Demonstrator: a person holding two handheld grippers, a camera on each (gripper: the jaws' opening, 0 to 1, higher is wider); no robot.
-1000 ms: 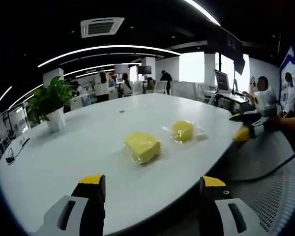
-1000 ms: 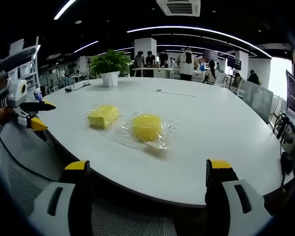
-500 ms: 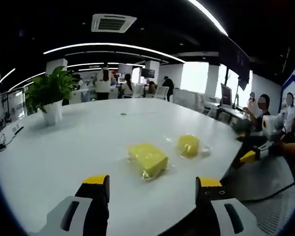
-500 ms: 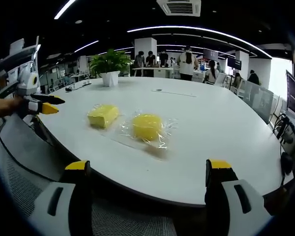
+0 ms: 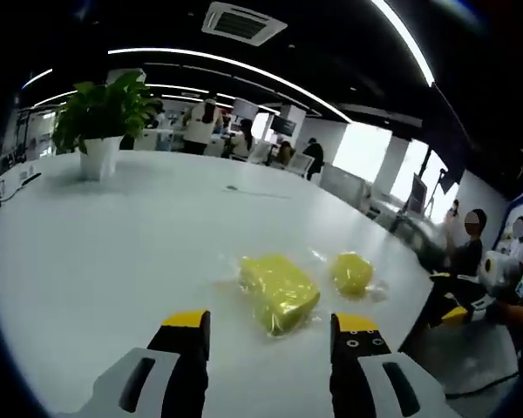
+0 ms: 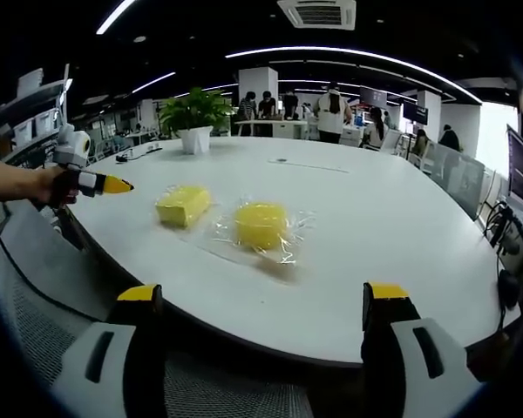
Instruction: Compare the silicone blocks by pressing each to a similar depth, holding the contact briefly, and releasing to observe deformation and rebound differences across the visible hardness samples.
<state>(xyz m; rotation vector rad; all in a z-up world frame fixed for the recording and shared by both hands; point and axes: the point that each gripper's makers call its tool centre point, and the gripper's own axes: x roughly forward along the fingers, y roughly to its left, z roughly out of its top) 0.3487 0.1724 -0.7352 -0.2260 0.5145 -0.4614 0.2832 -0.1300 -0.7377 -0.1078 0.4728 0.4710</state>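
Two yellow silicone blocks in clear wrap lie on the white table [image 6: 392, 226]. In the right gripper view the rectangular block [image 6: 183, 205] is on the left and the round block [image 6: 261, 224] on the right. My right gripper [image 6: 261, 294] is open, well back from both, at the table's near edge. A hand holds my left gripper [image 6: 94, 183] over the table's left edge, pointing at the rectangular block. In the left gripper view my left gripper [image 5: 271, 321] stands open just short of the rectangular block [image 5: 279, 293], with the round block [image 5: 352, 272] beyond it to the right.
A potted plant [image 6: 194, 116] stands at the far side of the table, and a cable [image 6: 135, 153] lies near it. A mesh chair seat [image 6: 35, 287] is below the table's left edge. People and desks fill the background, and a person [image 5: 466, 252] sits off the table's right side.
My left gripper has moved in over the table toward the rectangular block, and its jaws stand a little closer together. The right gripper and both blocks have stayed put.
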